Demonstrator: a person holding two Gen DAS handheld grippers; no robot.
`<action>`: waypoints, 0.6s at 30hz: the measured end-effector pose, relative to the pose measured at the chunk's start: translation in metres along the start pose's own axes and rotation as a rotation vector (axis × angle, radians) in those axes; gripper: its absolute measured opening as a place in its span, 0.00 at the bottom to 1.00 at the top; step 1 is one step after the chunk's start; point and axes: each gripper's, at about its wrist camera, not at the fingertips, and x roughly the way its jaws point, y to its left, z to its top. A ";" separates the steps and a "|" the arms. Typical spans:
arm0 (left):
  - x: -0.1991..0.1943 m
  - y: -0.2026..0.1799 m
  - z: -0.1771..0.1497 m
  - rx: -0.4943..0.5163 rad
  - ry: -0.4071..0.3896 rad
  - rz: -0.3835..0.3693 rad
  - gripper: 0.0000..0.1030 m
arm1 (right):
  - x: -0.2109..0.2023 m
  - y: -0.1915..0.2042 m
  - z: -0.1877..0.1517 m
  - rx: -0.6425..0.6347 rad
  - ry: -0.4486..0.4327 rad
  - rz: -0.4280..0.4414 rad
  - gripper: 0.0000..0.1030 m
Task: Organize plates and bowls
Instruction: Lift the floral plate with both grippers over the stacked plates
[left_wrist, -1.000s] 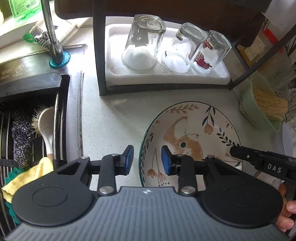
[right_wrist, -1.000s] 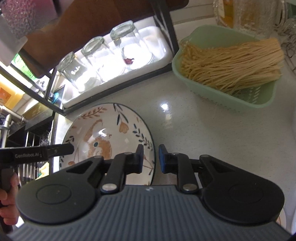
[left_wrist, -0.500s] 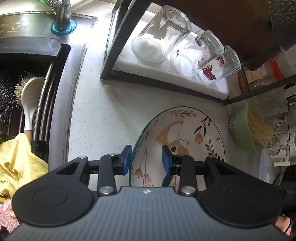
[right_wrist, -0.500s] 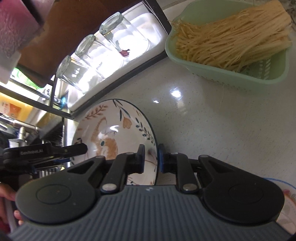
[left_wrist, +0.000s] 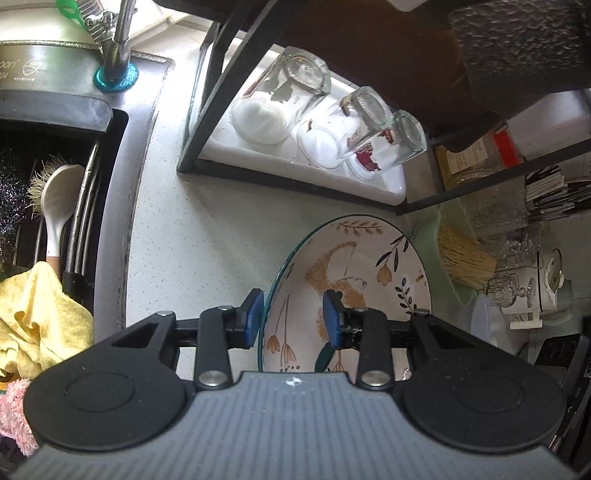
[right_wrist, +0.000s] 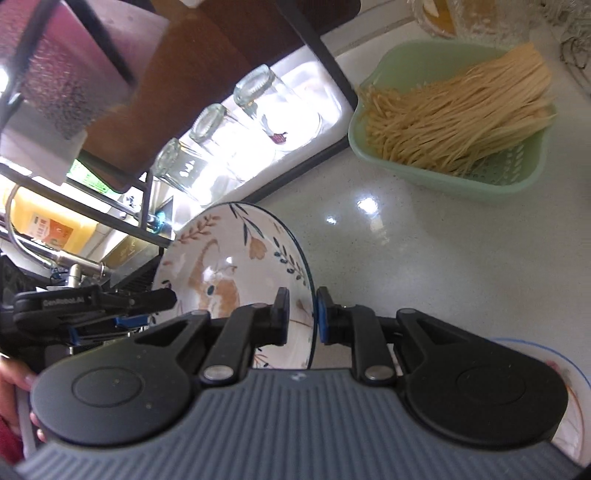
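gripping the patterned bowl (right_wrist: 229, 266) by its rim, the right tool (right_wrist: 300, 315) holds it tilted above the tabletop (right_wrist: 424, 258); the left tool (left_wrist: 293, 317) straddles the opposite rim, pads apart.

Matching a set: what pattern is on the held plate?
Plate: white with an orange cat, leafy sprigs, flowers and a dark teal rim; clearest in the left wrist view.
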 end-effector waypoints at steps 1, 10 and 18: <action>-0.003 -0.002 -0.001 -0.001 -0.004 -0.007 0.38 | -0.005 -0.001 -0.001 0.005 -0.008 0.005 0.18; -0.021 -0.044 -0.024 0.063 0.002 -0.027 0.38 | -0.052 -0.013 -0.024 0.031 -0.054 0.007 0.18; -0.013 -0.079 -0.054 0.114 0.049 -0.034 0.38 | -0.087 -0.043 -0.053 0.088 -0.076 -0.019 0.18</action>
